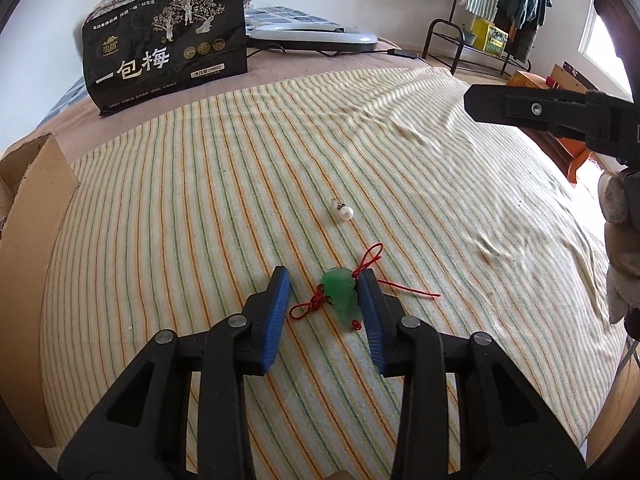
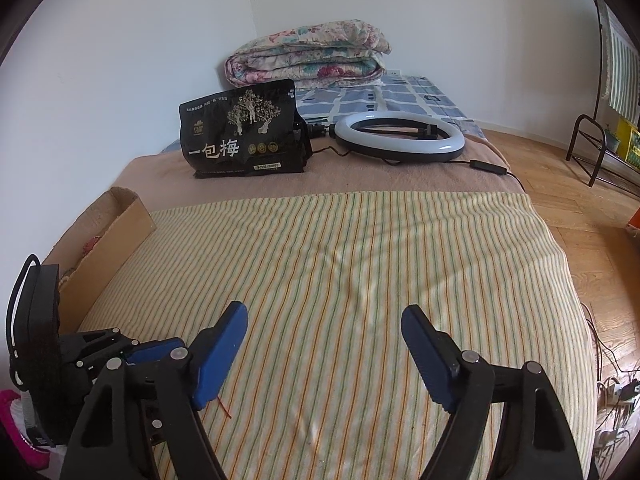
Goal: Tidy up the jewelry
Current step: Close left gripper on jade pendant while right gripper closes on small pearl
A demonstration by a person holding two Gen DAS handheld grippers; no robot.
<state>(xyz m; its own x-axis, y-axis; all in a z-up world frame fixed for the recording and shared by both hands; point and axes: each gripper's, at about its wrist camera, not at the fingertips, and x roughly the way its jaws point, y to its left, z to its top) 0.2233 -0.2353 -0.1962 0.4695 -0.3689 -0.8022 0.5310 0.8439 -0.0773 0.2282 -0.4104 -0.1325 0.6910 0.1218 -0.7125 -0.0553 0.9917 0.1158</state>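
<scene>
A green jade pendant (image 1: 341, 295) on a red cord (image 1: 370, 258) lies on the striped cloth (image 1: 200, 220). My left gripper (image 1: 325, 280) is open, its blue pads either side of the pendant, which rests against the right pad (image 1: 370, 312). A white pearl piece (image 1: 344, 211) lies a little farther out. My right gripper (image 2: 324, 320) is open and empty above the cloth; it also shows at the right edge of the left wrist view (image 1: 540, 110). A red cord end (image 2: 225, 407) shows under its left pad. The left gripper (image 2: 152, 354) shows at lower left.
A cardboard box (image 1: 28, 216) stands at the cloth's left edge, also in the right wrist view (image 2: 108, 236). A black snack bag (image 2: 244, 136), a ring light (image 2: 400, 132) and a folded quilt (image 2: 308, 54) lie at the far end. A clothes rack (image 1: 504, 4) stands on the floor.
</scene>
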